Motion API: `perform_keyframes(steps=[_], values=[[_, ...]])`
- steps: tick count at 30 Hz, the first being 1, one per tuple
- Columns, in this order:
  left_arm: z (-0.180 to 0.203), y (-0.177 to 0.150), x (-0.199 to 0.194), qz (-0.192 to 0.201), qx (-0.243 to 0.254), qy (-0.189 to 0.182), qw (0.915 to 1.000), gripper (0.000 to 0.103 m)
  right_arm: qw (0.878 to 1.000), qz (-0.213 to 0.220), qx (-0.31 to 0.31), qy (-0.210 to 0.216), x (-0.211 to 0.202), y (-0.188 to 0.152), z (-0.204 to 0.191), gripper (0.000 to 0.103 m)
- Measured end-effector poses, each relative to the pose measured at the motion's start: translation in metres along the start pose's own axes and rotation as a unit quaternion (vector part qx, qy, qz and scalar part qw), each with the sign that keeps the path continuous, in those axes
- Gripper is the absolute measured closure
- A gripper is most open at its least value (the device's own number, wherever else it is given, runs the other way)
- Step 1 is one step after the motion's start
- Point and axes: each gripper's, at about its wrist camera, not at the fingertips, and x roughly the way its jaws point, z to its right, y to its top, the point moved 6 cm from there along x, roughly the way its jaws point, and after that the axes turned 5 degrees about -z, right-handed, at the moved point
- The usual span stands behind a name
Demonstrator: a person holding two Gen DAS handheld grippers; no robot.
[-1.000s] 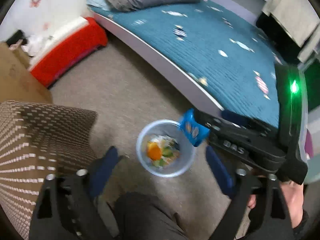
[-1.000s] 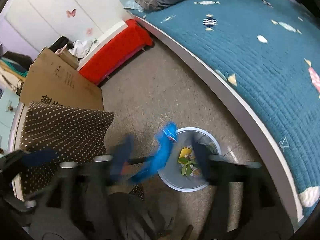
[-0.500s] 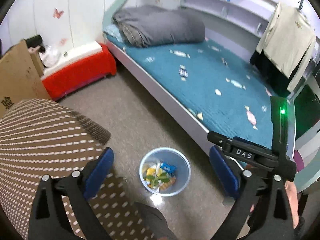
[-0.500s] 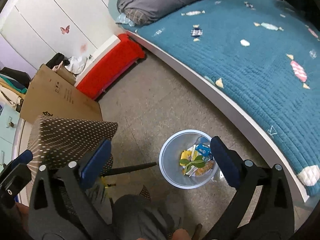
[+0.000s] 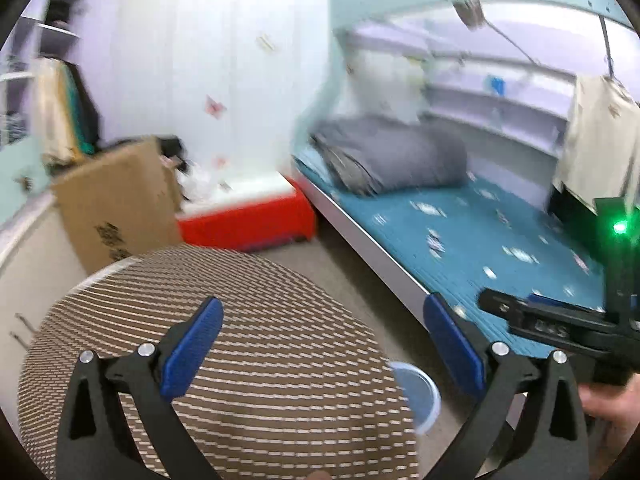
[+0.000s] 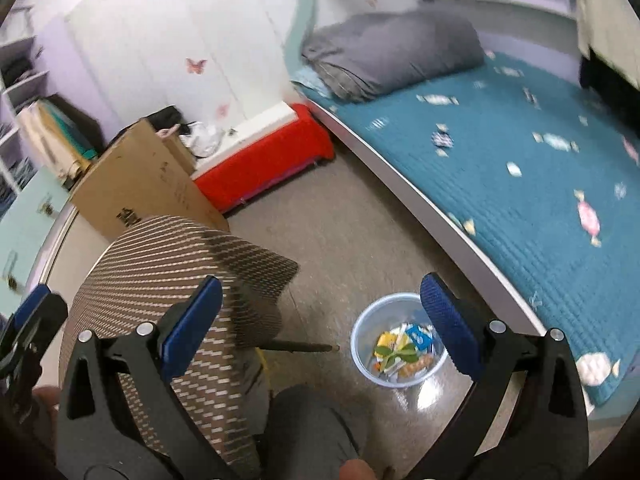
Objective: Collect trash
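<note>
Both grippers are raised above the floor and hold nothing. The left gripper point(image 5: 320, 344) has its blue-padded fingers point(image 5: 191, 347) spread to full width; its jaws have just been opening, and nothing lies between them except the view of a brown dotted cushion point(image 5: 256, 380) below. The right gripper point(image 6: 320, 324) stands equally wide, its jaws having just opened as well, with no item between the pads. The trash bin point(image 6: 362, 330), a pale blue translucent plastic tub, sits on the speckled floor point(image 6: 340, 216) between the cushion and the bed frame point(image 6: 404, 188). Inside it lie the collected wrappers point(image 6: 404, 350): yellow, blue, orange and green pieces, piled at the bottom. In the left wrist view only the bin's rim shows, at the cushion's right edge. More candy wrappers point(image 6: 588, 216) are scattered across the teal quilted bedspread point(image 6: 520, 200), well apart from the bin. A grey folded duvet point(image 6: 392, 52) rests at the head of the bed. A red storage box point(image 6: 264, 160) and a cardboard box point(image 6: 140, 184) stand against the white wall. The person's knee point(image 6: 316, 428), in dark trousers, is visible near the bin.
</note>
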Motion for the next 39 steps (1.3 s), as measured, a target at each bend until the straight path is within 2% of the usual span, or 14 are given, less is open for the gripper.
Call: perform_keyframes(steps=[3,8,14,18,30,39], values=[[-0.029,-0.002,-0.025,0.016,-0.009,0.044,0.9989,0.005,0.999,0.020,-0.039,0.005,-0.020,0.000,-0.035,0.006],[-0.069,-0.005,-0.052,0.010,-0.053,0.069,0.9961,0.005,0.993,0.064,-0.095,0.004,-0.054,-0.002,-0.085,0.006],[-0.097,-0.009,-0.086,0.034,-0.067,0.095,0.9926,0.005,0.980,0.125,-0.156,-0.005,-0.096,-0.009,-0.139,0.006],[-0.110,-0.010,-0.107,0.054,-0.086,0.108,0.9890,0.005,0.973,0.148,-0.176,-0.009,-0.108,-0.010,-0.157,0.006],[-0.116,-0.005,-0.147,0.103,-0.100,0.130,0.9811,0.005,0.962,0.193,-0.192,-0.004,-0.133,-0.010,-0.172,0.006],[-0.111,-0.002,-0.156,0.112,-0.098,0.137,0.9793,0.005,0.960,0.200,-0.193,0.004,-0.140,-0.009,-0.174,0.006]])
